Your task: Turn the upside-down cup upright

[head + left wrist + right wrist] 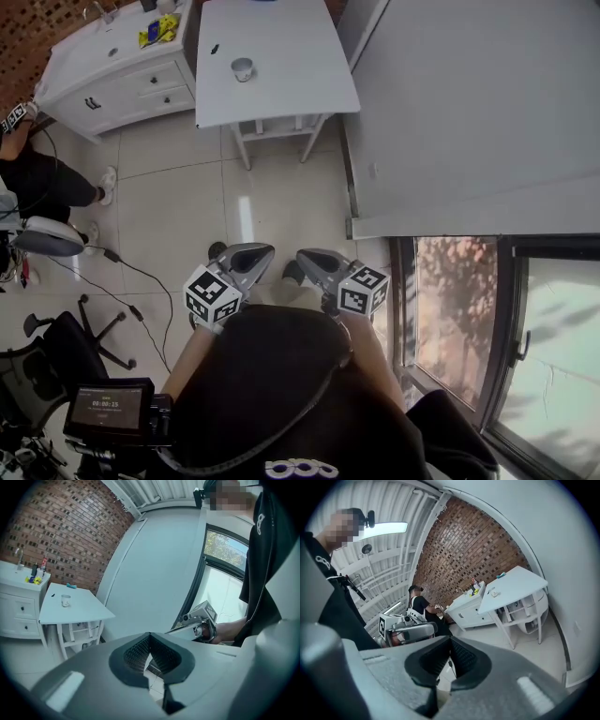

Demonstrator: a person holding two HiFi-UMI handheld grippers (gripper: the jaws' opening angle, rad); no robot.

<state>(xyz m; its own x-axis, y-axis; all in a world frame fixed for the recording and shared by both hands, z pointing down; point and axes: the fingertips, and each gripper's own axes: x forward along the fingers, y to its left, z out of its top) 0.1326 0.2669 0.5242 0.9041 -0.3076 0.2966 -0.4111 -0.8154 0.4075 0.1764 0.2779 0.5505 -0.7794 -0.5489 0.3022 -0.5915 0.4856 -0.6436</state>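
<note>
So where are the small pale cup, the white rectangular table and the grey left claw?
Small pale cup point(242, 68): head view, its middle.
White rectangular table point(281, 42): head view, bare tabletop.
Grey left claw point(258, 253): head view, between its fingertips.

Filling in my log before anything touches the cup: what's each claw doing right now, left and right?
Left claw: closed, nothing in it.
Right claw: closed, nothing in it.

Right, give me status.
Left gripper, right gripper shut, empty. Cup on white table, far off, untouched. Bare floor between.
</note>
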